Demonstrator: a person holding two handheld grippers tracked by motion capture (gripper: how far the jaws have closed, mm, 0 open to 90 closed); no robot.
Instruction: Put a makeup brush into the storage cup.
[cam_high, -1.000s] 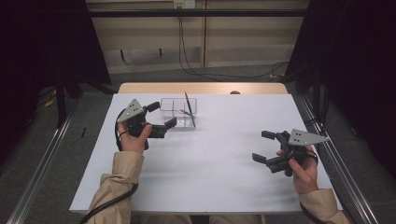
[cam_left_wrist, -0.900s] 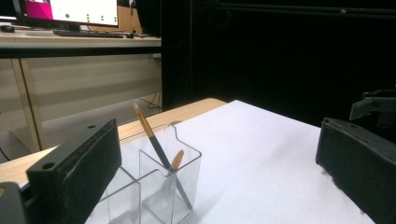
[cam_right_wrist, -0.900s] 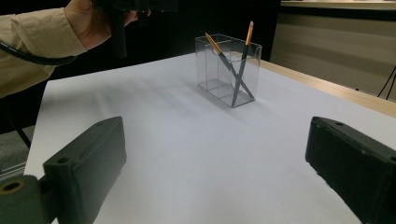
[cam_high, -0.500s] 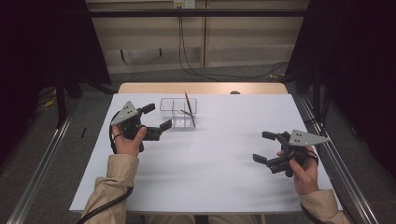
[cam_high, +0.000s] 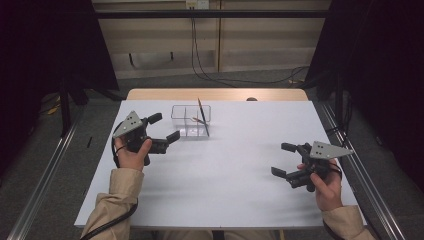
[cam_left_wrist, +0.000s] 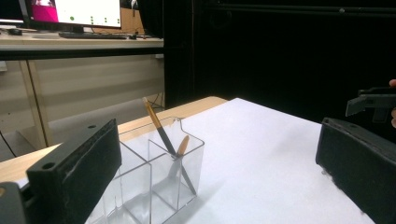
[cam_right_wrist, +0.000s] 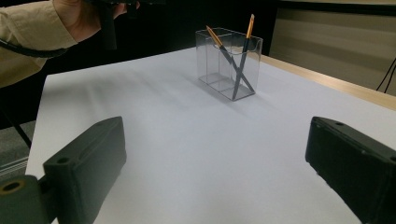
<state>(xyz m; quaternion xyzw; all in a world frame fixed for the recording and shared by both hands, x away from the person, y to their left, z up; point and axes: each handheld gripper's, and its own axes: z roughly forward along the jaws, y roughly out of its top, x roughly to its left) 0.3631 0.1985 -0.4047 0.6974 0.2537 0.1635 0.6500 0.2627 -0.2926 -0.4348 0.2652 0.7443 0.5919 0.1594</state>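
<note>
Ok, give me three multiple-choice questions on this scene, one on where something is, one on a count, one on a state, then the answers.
1. Where does the clear holder stand?
A. near the table's far edge
B. beside the right gripper
C. on the floor

2. How many brushes are in it?
A. none
B. two
C. five

3. How are the left gripper and right gripper?
A. both open, empty
B. both shut
C. left shut on a brush

Answers: 1 A, the high view shows the holder toward the far edge, nearer the left gripper. 2 B, two crossed handles lean inside. 3 A, each gripper view shows jaws wide apart, nothing between.
</note>
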